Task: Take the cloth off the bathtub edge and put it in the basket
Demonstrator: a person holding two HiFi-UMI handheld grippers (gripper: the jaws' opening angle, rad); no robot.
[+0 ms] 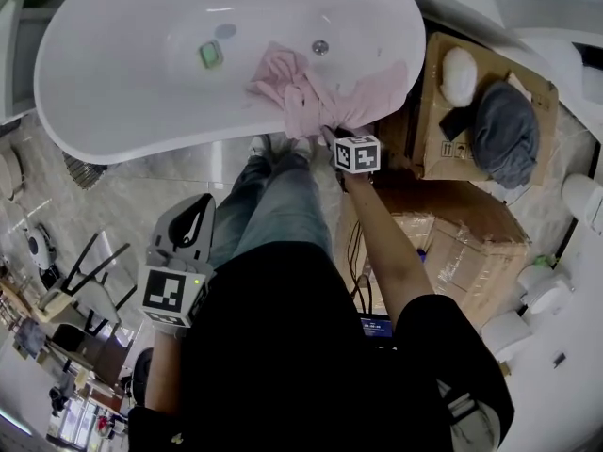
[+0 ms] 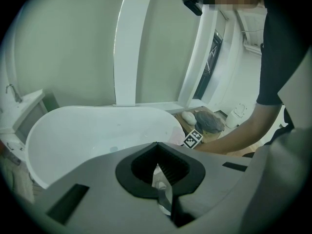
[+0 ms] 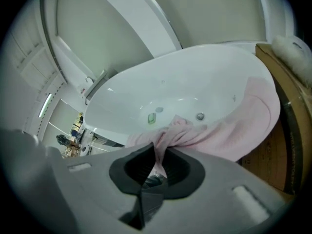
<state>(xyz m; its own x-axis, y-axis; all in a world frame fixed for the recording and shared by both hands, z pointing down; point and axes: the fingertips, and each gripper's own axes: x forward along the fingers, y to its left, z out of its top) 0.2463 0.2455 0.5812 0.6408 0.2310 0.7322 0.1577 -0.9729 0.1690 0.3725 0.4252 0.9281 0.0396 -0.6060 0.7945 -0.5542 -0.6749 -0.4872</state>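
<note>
White bathtub [image 1: 122, 64]: right tongs [image 1: 331, 134] clamp pink cloth [image 1: 369, 102] on rim; left tongs [image 1: 203, 205] closed, empty.

- Bathtub [image 1: 113, 111]: white, oval, across the top of the view; a drain [image 1: 320, 47] and a small green object [image 1: 210, 55] lie on its floor.
- Pink cloth [image 1: 316, 97]: draped over the tub's near rim, bunched towards my right gripper.
- My right gripper [image 1: 332, 135]: arm stretched out, tip in the bunched fold of the cloth.
- My left gripper [image 1: 200, 210]: beside my left leg, well apart from the tub.
- Cardboard box [image 1: 435, 149]: right of the tub, carrying a grey bundle [image 1: 506, 135] and a white object [image 1: 460, 75].
</note>
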